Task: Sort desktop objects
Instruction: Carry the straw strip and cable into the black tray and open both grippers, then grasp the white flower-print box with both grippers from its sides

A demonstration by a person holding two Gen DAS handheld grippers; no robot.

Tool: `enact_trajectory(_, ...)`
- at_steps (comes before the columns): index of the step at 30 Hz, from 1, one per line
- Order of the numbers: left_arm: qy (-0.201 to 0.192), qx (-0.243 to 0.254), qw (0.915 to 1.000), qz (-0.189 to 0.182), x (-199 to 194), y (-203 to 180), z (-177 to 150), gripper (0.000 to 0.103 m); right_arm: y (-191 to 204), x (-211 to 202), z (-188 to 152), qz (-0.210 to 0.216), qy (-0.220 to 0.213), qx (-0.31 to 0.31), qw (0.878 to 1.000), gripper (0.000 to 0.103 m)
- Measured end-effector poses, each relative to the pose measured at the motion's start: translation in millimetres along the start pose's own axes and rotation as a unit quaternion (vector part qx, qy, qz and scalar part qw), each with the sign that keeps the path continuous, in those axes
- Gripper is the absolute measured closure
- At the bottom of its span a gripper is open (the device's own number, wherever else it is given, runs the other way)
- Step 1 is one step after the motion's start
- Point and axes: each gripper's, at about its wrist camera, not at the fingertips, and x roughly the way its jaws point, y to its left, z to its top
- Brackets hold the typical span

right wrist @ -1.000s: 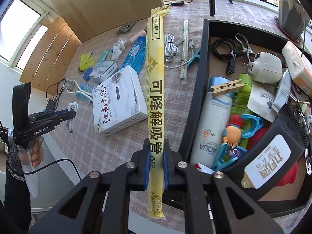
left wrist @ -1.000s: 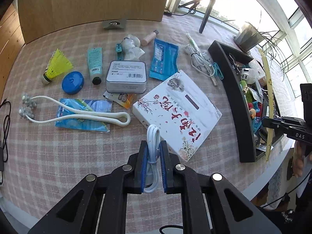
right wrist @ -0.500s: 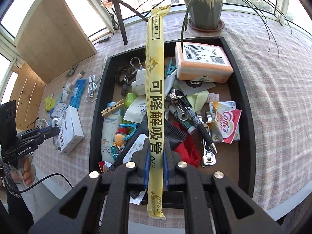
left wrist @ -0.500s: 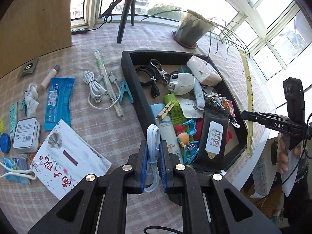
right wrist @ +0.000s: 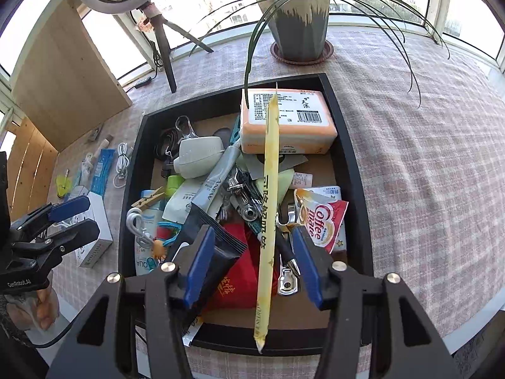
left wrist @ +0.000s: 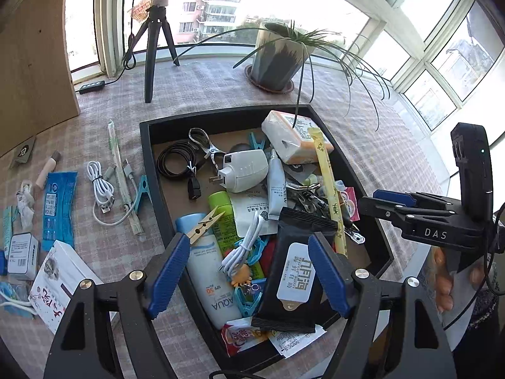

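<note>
Left wrist view: the left gripper is spread wide above the black tray; a coiled white cable lies atop the clutter inside.

Right wrist view: the right gripper is spread too; the long yellow straw packet lies lengthwise across the tray's contents, between the blue pads.

I'm working in a home sunroom: curved windows from 11 to 2 o'clock, potted plant at 12, checked tablecloth.
</note>
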Motion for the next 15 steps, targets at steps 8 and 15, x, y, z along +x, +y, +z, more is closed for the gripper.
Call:
enact_trajectory(8, -0.017, -0.078, 0.9958, 0.044, -26, 63, -28, 0.028, 42, -3, 9, 0.029, -0.036, -0.038, 0.998, 0.050)
enact_trajectory(15, -0.032, -0.166, 0.9808, 0.097, -53, 136, -71, 0.028, 99, 19, 23, 0.058, -0.046, -0.098, 0.992, 0.050)
